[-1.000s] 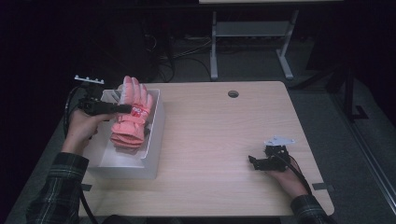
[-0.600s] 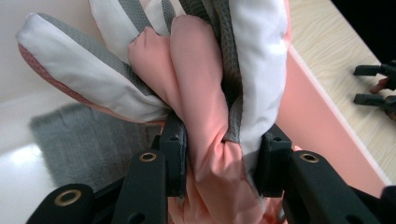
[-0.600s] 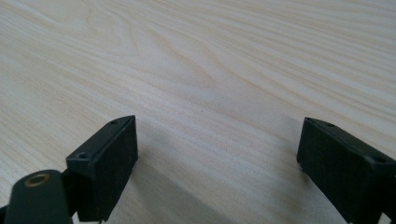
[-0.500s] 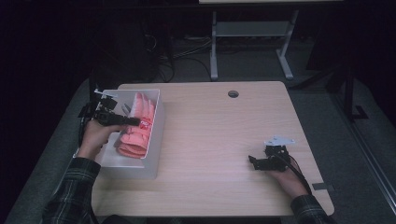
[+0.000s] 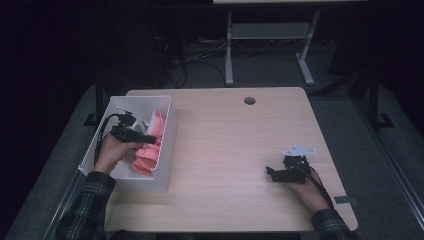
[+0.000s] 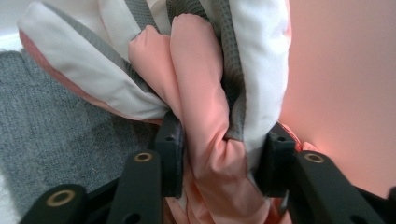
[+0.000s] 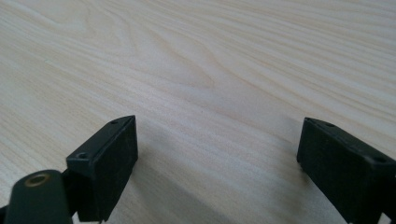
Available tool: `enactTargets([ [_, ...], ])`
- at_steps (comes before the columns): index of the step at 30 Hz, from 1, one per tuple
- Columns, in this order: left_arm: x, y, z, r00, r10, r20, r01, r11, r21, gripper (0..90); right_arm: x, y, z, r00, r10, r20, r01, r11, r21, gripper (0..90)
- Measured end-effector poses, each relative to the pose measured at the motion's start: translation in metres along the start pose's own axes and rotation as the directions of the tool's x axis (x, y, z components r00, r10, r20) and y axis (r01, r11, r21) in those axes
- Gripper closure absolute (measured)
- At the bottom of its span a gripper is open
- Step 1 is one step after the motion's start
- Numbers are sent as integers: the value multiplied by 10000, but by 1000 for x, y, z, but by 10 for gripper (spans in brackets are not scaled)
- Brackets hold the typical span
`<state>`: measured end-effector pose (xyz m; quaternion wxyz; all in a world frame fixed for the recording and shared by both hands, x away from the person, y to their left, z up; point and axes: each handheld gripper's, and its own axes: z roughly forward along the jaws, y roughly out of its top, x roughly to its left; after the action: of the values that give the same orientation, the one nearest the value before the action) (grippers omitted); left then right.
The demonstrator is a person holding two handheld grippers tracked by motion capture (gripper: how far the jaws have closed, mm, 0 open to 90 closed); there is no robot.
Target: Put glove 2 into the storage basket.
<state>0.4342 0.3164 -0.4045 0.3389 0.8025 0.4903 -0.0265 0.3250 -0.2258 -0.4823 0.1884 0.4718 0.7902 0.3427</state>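
A wooden table (image 5: 235,145) with a grommet hole (image 5: 249,100) stands on grey carpet (image 5: 350,107).

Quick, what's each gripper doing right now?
Left gripper: closed on the pink glove, jaws just easing open, inside the white bin.
Right gripper: open, holding nothing.

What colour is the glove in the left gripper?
The glove is salmon pink with white and grey panels, clearest in the left gripper view.

gloves (image 5: 150,145) — in bin (image 5: 168,145) | bin — table's (image 5: 240,150) left edge
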Motion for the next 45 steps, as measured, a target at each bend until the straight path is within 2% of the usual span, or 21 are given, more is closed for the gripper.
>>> enactTargets([
  [2,2,-1,0,9997,-213,132,215,9997,-142,522,0,0,0,10000,0,3,0,10000,-1,118],
  [5,3,-1,-3,9995,-284,133,288,9990,-335,388,0,0,0,10000,3,1,-3,10000,-1,118],
  [9,-1,1,-8,9994,-213,-266,195,9977,-651,221,0,0,0,10000,6,3,-6,10000,-1,118],
  [12,-5,5,-21,9978,-140,-651,76,9952,-980,142,0,0,0,10000,4,2,-4,10000,-5,118],
  [16,-12,12,-42,9964,35,-851,-146,9914,-1299,133,0,0,0,10000,7,2,-7,10000,-4,119],
  [20,-24,18,-59,9942,458,-971,-609,9855,-1587,133,0,0,0,10000,10,3,-10,10000,-3,119],
  [23,-36,24,-69,9924,772,-957,-945,9769,-1917,133,0,0,0,10000,9,4,-9,10000,-3,119],
  [26,-54,31,-77,9889,1156,-936,-1341,9653,-2242,133,0,0,0,10000,10,4,-10,10000,-1,119],
  [33,-98,47,-72,9765,2077,-573,-2154,9421,-2571,133,0,0,0,10000,15,6,-15,10000,-4,119],
  [38,-131,55,-60,9616,2724,-345,-2709,9207,-2811,134,0,0,0,10000,18,4,-18,10000,-3,119],
  [45,-172,58,-38,9371,3468,-399,-3435,8957,-2824,135,0,0,0,10000,15,1,-15,10000,-3,119],
])
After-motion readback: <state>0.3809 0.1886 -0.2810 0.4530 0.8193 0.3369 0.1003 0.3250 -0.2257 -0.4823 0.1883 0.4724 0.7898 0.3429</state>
